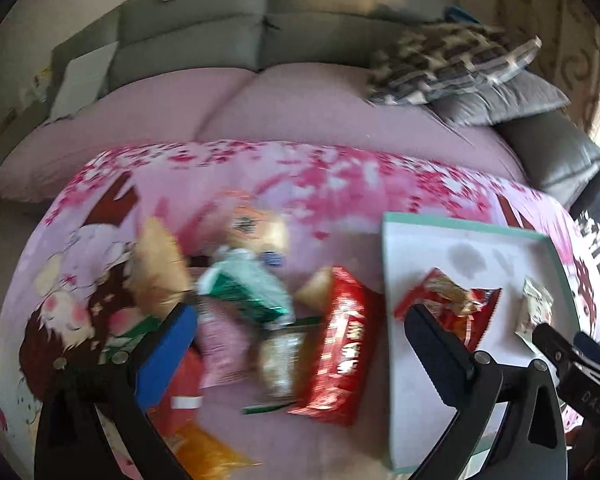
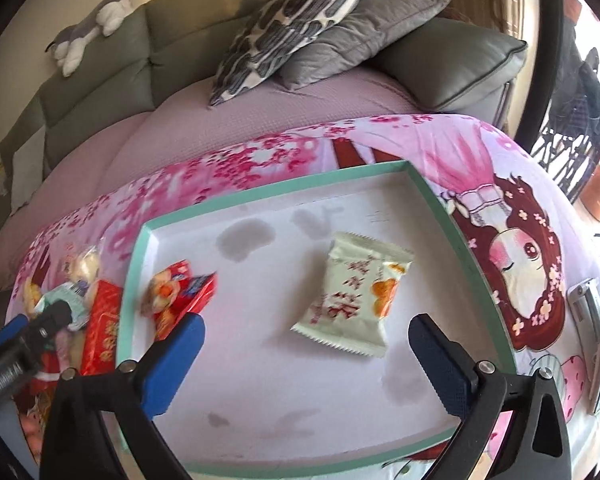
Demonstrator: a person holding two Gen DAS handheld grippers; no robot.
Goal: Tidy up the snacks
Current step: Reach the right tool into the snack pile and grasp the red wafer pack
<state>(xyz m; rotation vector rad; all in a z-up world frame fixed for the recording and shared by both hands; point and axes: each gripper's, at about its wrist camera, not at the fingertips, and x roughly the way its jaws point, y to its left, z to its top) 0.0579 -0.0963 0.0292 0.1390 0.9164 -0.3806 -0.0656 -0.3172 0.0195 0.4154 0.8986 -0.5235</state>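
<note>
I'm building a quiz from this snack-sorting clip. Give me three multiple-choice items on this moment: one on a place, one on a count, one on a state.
1. Where does the cream snack packet lie?
A. On the sofa
B. Inside the green-rimmed tray
C. In the snack pile on the cloth

2. How many packets are in the tray?
A. Two
B. Four
C. None

3. How is the right hand-held gripper?
A. Shut on the cream packet
B. Shut on nothing
C. Open, holding nothing

Answers:
1 B, it rests on the tray's white floor.
2 A, the cream packet and a red packet.
3 C, its jaws stand wide apart, the cream packet lying free ahead of them.
</note>
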